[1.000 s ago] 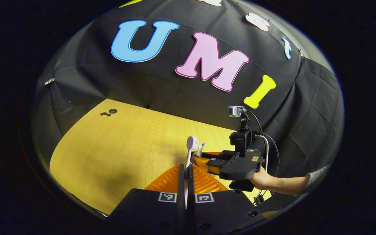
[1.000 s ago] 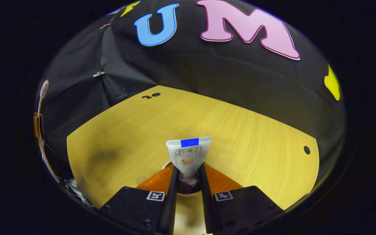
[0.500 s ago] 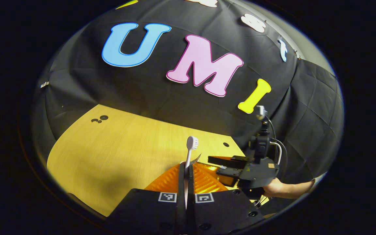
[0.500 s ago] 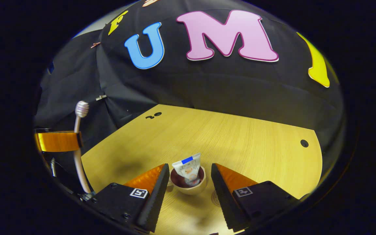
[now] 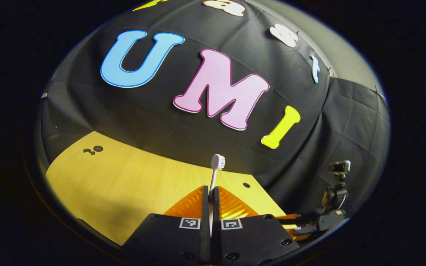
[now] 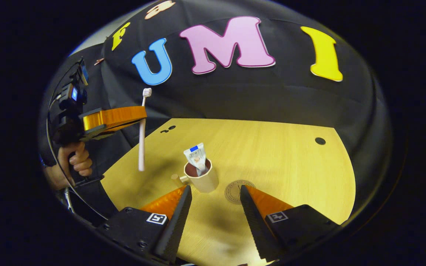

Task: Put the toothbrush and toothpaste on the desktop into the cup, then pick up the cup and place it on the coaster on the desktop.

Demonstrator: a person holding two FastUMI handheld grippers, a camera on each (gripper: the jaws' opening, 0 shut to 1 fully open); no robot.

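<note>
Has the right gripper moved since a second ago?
Yes. The right gripper opened and pulled back and up from the cup, leaving the toothpaste inside.

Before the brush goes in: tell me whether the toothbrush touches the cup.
Apart. The right gripper view shows the toothbrush hanging from the left gripper, bare desktop between it and the cup.

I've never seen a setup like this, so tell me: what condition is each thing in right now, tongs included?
Toothbrush: upright in the air, clamped by the left tongs.
Left tongs: shut on the toothbrush.
Right tongs: open, holding nothing.
Toothpaste: standing in the cup.
Cup: upright on the table, beside the coaster.
Coaster: flat on the table, bare.
</note>
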